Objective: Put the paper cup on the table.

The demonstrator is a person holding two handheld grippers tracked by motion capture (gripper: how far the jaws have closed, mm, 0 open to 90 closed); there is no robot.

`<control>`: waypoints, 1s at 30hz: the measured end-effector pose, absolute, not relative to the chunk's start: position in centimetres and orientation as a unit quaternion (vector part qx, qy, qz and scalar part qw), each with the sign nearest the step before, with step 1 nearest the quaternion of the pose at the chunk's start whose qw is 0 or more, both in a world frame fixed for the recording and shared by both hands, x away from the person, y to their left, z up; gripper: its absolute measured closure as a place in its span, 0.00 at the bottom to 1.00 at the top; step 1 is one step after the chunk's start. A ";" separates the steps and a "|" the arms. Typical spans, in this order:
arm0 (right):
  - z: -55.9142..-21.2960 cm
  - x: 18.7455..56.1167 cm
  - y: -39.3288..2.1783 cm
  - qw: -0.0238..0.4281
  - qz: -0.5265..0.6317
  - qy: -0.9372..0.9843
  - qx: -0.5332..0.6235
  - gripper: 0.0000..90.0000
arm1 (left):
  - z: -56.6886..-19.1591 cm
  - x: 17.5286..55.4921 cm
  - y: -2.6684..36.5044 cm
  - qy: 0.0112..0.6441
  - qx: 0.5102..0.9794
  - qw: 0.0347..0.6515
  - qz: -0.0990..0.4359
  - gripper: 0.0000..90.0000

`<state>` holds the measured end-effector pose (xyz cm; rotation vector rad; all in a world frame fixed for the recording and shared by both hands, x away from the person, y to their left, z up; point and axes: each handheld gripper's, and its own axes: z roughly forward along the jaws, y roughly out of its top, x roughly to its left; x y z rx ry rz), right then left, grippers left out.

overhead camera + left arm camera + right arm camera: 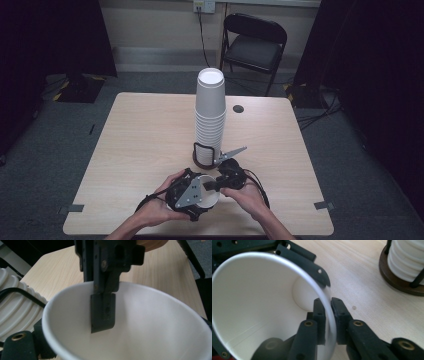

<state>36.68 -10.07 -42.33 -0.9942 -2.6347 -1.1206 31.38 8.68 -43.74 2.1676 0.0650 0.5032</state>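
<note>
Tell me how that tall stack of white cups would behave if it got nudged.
The cup stack rises far above its small round holder, so it would probably sway or tip. Being thin cups like the paper cup pinched by the right gripper, it is likely light.

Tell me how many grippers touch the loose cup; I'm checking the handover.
2: the right gripper pinches the loose cup at its rim wall; the left gripper holds its outside.

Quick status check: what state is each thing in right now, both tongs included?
Loose paper cup: tipped on its side, empty, held by both tongs.
Right tongs: shut on the cup's rim.
Left tongs: gripping the cup's body.
Cup stack: upright in its holder, untouched.
Folding chair: unfolded, empty.
</note>
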 end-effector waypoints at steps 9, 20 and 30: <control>-41.9 36.3 -11.2 0.045 -0.397 -0.854 -0.333 0.82 | -43.9 31.9 9.2 0.058 0.871 0.450 0.186 0.12; -41.7 36.3 -12.2 0.032 -0.417 -0.844 -0.337 0.72 | -44.0 33.2 10.0 0.108 0.863 0.465 0.163 0.13; -40.8 36.5 -13.7 0.009 -0.460 -0.816 -0.350 0.63 | -44.0 34.1 11.4 0.169 0.846 0.485 0.142 0.13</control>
